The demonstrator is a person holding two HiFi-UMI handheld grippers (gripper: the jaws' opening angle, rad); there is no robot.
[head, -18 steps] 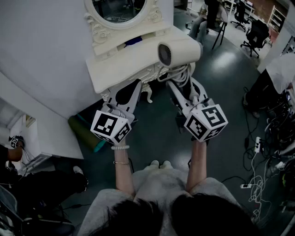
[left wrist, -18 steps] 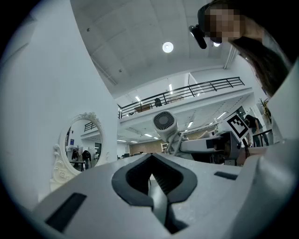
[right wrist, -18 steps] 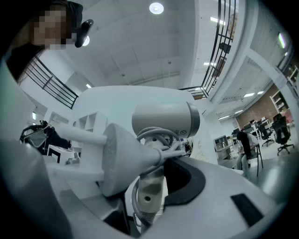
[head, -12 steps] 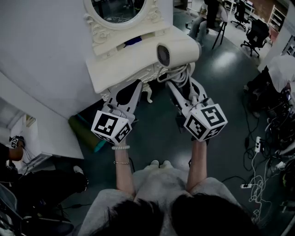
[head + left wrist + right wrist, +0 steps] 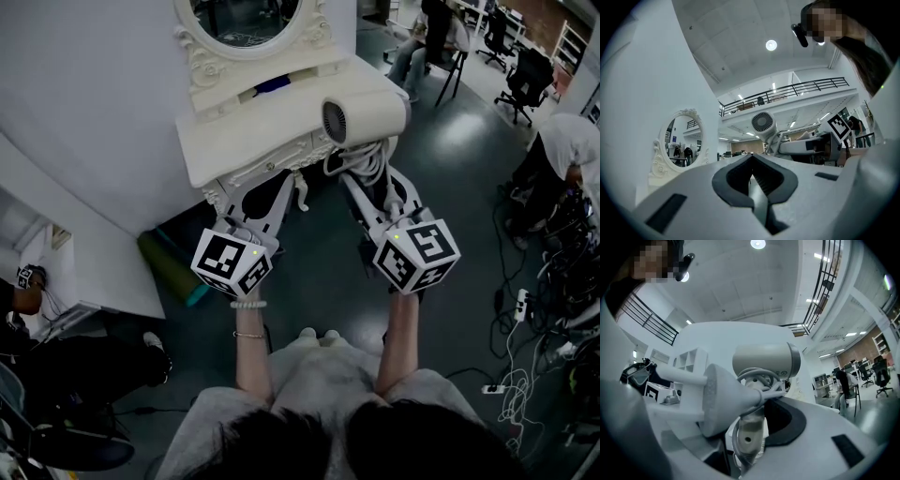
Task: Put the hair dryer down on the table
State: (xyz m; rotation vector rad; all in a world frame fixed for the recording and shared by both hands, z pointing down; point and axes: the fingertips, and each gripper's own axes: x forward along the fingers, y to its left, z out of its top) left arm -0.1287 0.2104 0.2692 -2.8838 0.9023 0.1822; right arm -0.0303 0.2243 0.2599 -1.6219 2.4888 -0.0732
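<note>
The white hair dryer [image 5: 361, 117] hangs over the right end of the white dressing table [image 5: 234, 150], its grille facing me. My right gripper [image 5: 367, 167] is shut on its handle, with the grey cord looped around the handle. In the right gripper view the handle and cord [image 5: 751, 427] stand between the jaws and the dryer's barrel [image 5: 766, 359] lies across above. My left gripper [image 5: 261, 187] sits at the table's front edge, shut with nothing in it. Seen from the left gripper view, its tips [image 5: 751, 157] meet and the dryer [image 5: 764, 124] shows beyond.
An oval mirror [image 5: 246, 14] stands at the table's back, with a blue item [image 5: 272, 84] on the ledge below it. A green roll [image 5: 173, 272] lies on the floor under the table. A person in white [image 5: 572, 150] bends at the right near floor cables [image 5: 525, 366].
The grippers and the hair dryer hold almost the same place over the table's right end. The person at the right has come further into view.
</note>
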